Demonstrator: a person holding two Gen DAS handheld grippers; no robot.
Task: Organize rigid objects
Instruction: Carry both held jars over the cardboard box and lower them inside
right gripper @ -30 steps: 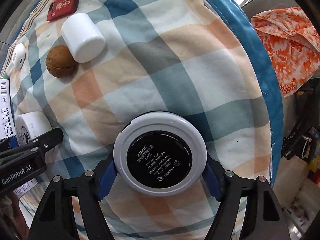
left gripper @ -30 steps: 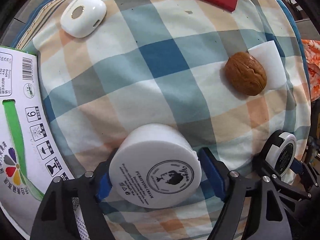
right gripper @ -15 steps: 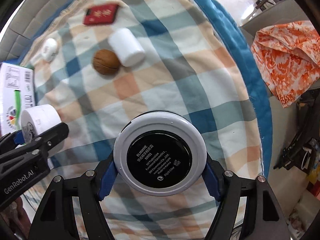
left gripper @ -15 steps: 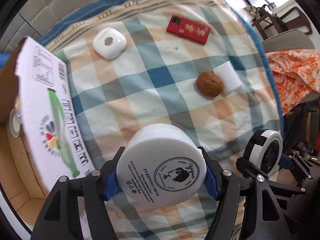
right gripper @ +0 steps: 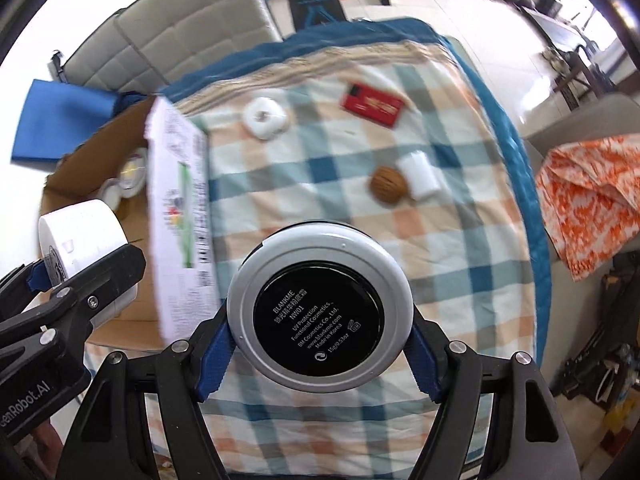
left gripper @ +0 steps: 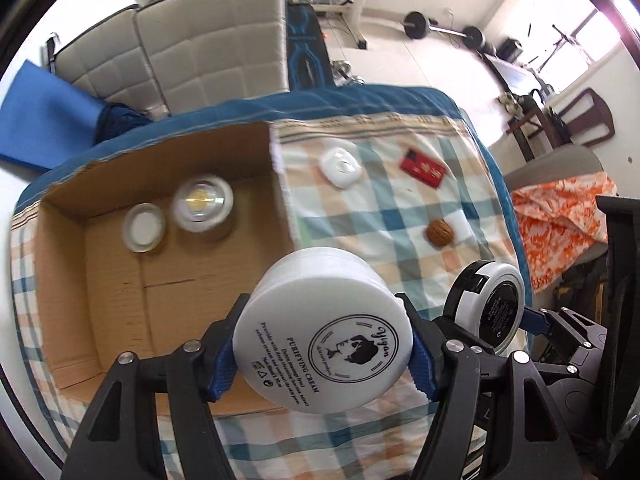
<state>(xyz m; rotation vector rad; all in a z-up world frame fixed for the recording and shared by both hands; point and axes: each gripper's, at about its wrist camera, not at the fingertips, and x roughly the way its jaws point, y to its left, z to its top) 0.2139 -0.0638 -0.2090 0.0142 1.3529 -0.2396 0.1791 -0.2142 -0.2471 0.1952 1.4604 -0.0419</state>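
Note:
My left gripper (left gripper: 322,354) is shut on a white cream jar (left gripper: 320,332) and holds it high above the near right corner of an open cardboard box (left gripper: 112,280). My right gripper (right gripper: 318,344) is shut on a round black-and-silver compact (right gripper: 320,312), held high over the checked cloth (right gripper: 460,264). On the cloth lie a white rounded case (left gripper: 341,167), a red flat box (left gripper: 423,169), a walnut (left gripper: 439,233) and a small white cylinder (right gripper: 420,175).
Two round jars (left gripper: 202,202) lie inside the box at its far end. The box's white flap (right gripper: 180,216) stands up between box and cloth. An orange patterned cloth (left gripper: 560,216) hangs on a chair at right. A grey sofa (left gripper: 192,52) is behind.
Both grippers have risen well above the table with their objects. The left one has swung left, so the inside of the cardboard box now shows below it.

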